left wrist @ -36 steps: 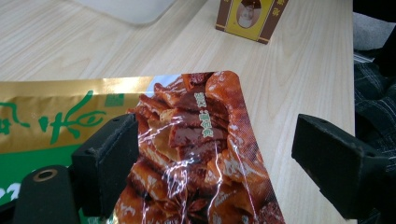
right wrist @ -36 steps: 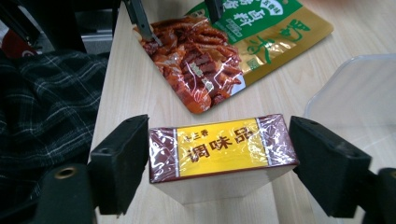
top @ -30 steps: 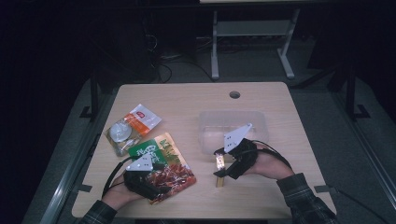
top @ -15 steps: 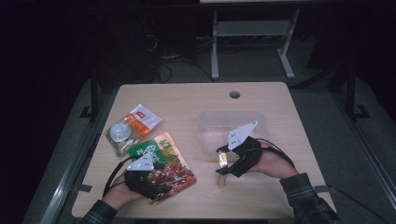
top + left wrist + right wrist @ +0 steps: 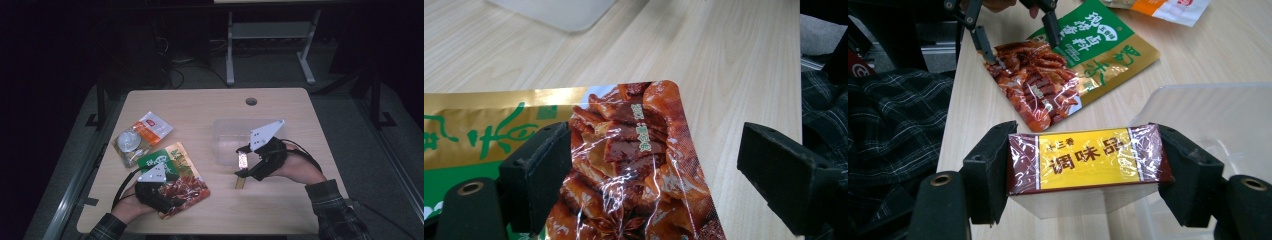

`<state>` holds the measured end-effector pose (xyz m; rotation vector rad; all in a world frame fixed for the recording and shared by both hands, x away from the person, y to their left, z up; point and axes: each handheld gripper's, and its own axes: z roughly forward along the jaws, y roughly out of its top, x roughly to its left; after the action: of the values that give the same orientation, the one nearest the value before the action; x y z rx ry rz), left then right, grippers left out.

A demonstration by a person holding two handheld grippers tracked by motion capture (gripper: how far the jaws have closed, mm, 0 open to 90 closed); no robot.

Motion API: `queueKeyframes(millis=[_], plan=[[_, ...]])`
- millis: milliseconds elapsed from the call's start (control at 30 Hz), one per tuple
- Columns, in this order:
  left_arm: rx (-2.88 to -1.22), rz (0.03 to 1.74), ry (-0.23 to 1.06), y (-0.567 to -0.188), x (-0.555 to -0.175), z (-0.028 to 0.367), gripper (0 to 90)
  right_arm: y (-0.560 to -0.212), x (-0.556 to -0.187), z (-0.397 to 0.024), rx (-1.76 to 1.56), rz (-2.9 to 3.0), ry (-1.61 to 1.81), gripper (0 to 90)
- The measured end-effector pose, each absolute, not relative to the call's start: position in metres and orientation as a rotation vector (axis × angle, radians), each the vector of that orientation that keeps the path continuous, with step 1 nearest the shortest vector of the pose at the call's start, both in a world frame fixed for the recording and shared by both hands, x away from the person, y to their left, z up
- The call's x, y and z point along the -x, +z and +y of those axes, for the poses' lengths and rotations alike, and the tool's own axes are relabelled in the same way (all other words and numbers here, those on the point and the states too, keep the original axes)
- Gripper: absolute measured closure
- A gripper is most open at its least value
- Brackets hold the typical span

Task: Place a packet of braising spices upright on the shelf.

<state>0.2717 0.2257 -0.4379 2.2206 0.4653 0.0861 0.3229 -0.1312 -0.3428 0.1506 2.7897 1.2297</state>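
My right tool [image 5: 242, 169] is clamped on the seasoning box [image 5: 1088, 159], one jaw on each short end (the yellow label faces the tool's camera). In the high view the box [image 5: 242, 161] hangs at the near left corner of the clear container [image 5: 226, 129], which sits right of centre on the worktop [image 5: 210, 105]. I judge the pick-up complete and the transfer under way; the box is not yet inside the container, and the release remains.

My left tool [image 5: 654, 175] is open, its jaws standing either side of the near right corner of the large red-and-green snack pouch [image 5: 624, 150], with neither pad pressing on it. The pouch [image 5: 175, 175] lies flat, near left on the worktop. Its grasp is not yet made.

A smaller orange-and-clear packet [image 5: 140, 136] lies farther left, untouched.

Remaining, as I read it: place the box, then handle the pouch and the packet.
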Motion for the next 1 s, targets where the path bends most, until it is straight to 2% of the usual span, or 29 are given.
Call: queueKeyframes(millis=[333,1000], plan=[[-2.219,0.46,0.078,-0.437,-0.271,0.225,13.8,-0.326,-0.333,-0.135,-0.153,2.774,1.249,30.1],[-2.224,0.442,0.065,-0.438,-0.272,0.223,13.9,-0.297,-0.378,-0.139,-0.171,2.754,1.223,30.1]])
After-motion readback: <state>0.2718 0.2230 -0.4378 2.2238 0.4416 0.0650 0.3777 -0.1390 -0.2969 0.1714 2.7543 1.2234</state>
